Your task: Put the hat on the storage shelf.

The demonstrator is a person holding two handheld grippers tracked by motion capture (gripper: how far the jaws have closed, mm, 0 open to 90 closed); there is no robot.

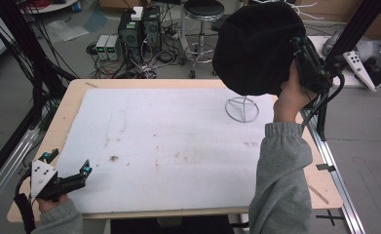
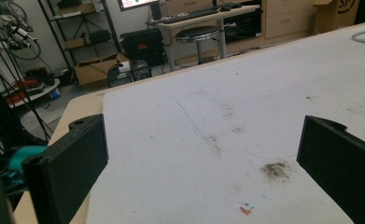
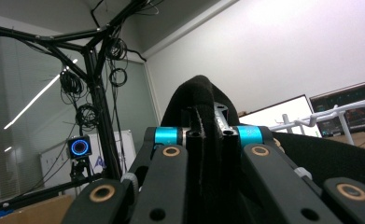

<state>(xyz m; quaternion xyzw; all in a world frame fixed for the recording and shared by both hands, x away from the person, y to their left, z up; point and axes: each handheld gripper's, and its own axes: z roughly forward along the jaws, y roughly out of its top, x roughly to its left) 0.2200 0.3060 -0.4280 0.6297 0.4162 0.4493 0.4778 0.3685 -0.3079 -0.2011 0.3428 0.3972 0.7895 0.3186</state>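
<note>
Down at seven o'clock your left gripper (image 1: 66, 176) rests with jaws wide apart over the white mat (image 1: 168, 146). Up at one o'clock your right gripper (image 1: 309, 61) pinches the black cloth hat (image 1: 256, 46) above the wire stand (image 1: 242, 108); it's probably soft, light and floppy, so grip the brim fold.

lab: cables (image 1: 144, 61), monitors (image 3: 339, 112)

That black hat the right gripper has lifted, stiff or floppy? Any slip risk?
Probably floppy: the black hat hangs as a rounded, sagging mass from the right gripper. Likely light, since one pinch on a fold carries it clear of the wire stand. The fabric looks fuzzy, so slipping seems unlikely, though it may swing.
</note>
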